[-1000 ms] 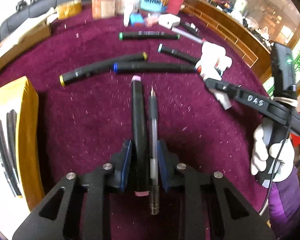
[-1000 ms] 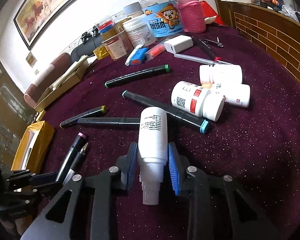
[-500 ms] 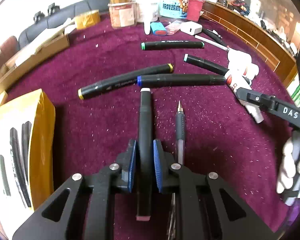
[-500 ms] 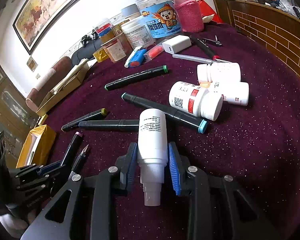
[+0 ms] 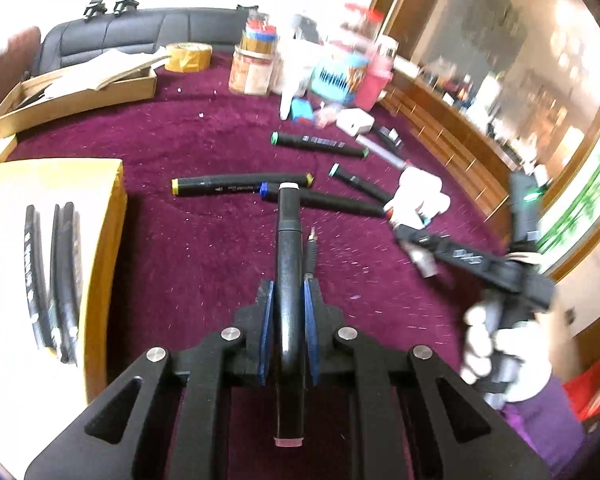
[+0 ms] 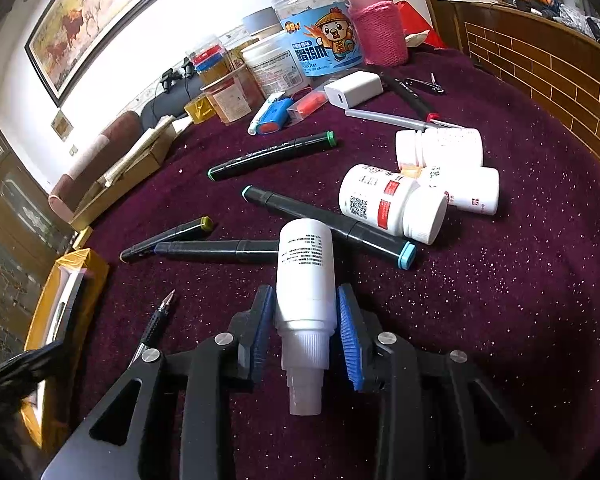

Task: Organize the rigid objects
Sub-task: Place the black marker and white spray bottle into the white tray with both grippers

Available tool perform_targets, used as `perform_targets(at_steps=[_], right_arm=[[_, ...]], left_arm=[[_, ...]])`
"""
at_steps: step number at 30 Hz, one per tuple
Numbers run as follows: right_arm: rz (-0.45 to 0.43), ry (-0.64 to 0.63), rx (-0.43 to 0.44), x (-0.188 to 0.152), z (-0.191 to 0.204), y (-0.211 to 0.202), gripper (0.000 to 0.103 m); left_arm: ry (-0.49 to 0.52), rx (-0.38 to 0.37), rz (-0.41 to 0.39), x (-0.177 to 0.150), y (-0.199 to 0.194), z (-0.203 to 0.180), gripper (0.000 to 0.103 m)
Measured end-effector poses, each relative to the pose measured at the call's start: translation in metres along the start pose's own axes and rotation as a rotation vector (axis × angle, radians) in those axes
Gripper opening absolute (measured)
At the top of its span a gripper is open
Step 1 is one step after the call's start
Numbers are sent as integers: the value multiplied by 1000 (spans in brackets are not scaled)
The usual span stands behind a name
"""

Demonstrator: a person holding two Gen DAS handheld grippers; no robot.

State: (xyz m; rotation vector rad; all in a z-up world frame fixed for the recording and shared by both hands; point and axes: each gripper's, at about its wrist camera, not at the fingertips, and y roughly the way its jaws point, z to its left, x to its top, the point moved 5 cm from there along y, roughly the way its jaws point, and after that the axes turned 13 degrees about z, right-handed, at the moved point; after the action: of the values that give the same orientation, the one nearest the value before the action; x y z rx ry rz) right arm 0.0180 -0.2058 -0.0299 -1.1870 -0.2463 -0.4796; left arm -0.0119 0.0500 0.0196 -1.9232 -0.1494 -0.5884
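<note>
Black marker point(image 5: 288, 280) clamped lengthwise in the left tongs point(image 5: 287, 320), lifted above the maroon-covered bench point(image 5: 204, 264); jaws have just been closing on it; gel pen point(image 6: 156, 320) partly hidden behind it; right tongs point(image 6: 304, 328) grip a white spray bottle point(image 6: 305, 280); background blurred; both angled downward.

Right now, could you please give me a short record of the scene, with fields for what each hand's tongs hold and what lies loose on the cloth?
left tongs: shut on black marker, lifted off the cloth; jaws have just been closing
right tongs: shut on white bottle, nozzle toward the camera
surface: purple cloth
loose pen: gel pen, beside the yellow box
loose markers: green-capped marker; teal-capped marker
loose bottles: three white pill bottles, lying on their sides
</note>
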Motion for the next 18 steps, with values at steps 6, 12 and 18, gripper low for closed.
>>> perform_targets(at_steps=[6, 12, 18], right_arm=[[36, -32, -114, 5, 10, 5, 28], [76, 11, 1, 2, 22, -10, 26], [88, -47, 172, 4, 86, -34, 26]], left_arm=[[-68, -69, -72, -13, -45, 27, 12], [-171, -6, -125, -25, -86, 90, 12], [-272, 112, -97, -20, -93, 164, 12]])
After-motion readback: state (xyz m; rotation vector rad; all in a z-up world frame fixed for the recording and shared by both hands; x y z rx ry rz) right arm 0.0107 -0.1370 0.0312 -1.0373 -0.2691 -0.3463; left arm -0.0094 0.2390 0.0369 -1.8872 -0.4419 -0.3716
